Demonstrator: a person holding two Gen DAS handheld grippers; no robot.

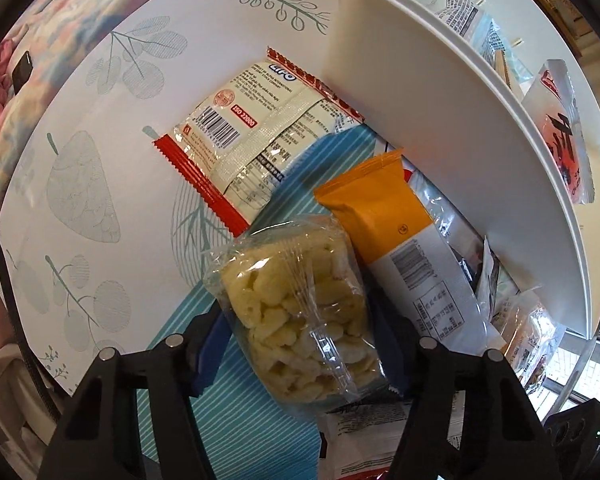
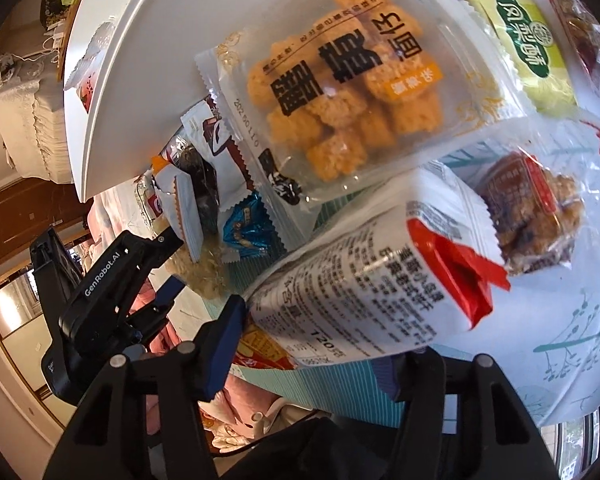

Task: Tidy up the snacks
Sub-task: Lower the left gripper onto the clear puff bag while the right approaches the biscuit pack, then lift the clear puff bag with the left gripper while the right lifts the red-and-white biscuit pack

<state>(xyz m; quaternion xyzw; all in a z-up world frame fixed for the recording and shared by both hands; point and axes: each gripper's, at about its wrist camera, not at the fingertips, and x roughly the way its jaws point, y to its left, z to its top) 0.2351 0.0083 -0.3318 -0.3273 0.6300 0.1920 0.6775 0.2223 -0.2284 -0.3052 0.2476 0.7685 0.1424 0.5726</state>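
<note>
White bin (image 1: pixel 440 128) holds several snack packets, red-printed one (image 1: pixel 560 140) upright. Left gripper (image 1: pixel 300 344) clamps clear bag of pale puffs (image 1: pixel 300 320) over table (image 1: pixel 100 160). Right gripper (image 2: pixel 324 332) pinches white packet with red patch (image 2: pixel 380 280), beside the bin.

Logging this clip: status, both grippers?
Left gripper shut on clear puff bag. Right gripper shut on white packet. Bin beside, pile crowded.

Two black plastic grippers (image 1: pixel 300 360) (image 2: pixel 320 332) with blue finger pads (image 2: pixel 224 344), silver pivot screws, one stamped "GenRobot.AI" in white.
</note>
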